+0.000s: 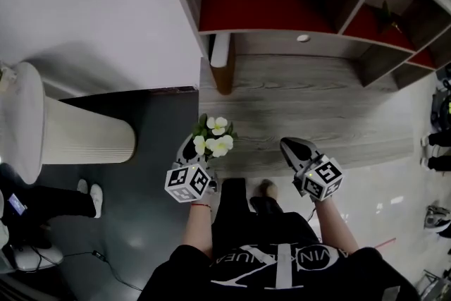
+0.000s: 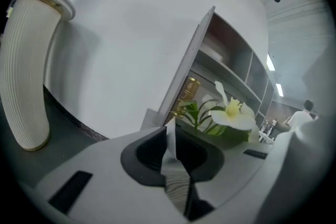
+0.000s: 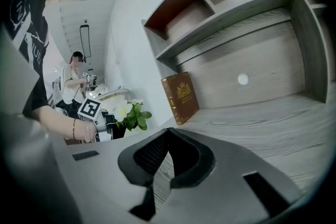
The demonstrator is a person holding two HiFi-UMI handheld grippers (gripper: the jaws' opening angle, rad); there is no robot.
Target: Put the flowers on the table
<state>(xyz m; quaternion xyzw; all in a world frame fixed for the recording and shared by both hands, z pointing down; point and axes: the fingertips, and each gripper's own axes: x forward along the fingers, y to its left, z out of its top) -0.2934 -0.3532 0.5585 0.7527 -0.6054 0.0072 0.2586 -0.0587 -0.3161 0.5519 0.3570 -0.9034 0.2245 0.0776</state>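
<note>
The left claw (image 2: 170, 157) has smooth grey plastic jaws with dark, curved pads. They are drawn almost together, leaving only a thin sliver of wood grain between them, with nothing gripped. The right claw (image 3: 165, 160) is built the same, its pads finely ribbed and just as nearly closed, also empty. Both forearms reach straight forward from the body, a hand behind each marker cube, with the claws level and apart over the near edge of the tabletop (image 1: 317, 102), a pale grey wood-grain surface.

The flowers (image 1: 217, 137) are white-petalled with yellow centres and glossy green leaves, and sit in a dark pot. They stand just ahead of the left claw's tips and slightly to its right, very close, though I cannot tell whether they touch. From the right claw they lie off to the left.

Farther ahead of the left claw a brown book (image 1: 222, 61) with gilt tooling stands upright against the grey shelf unit (image 1: 282, 39). To that claw's left rises a cream ribbed column (image 1: 84, 132).
</note>
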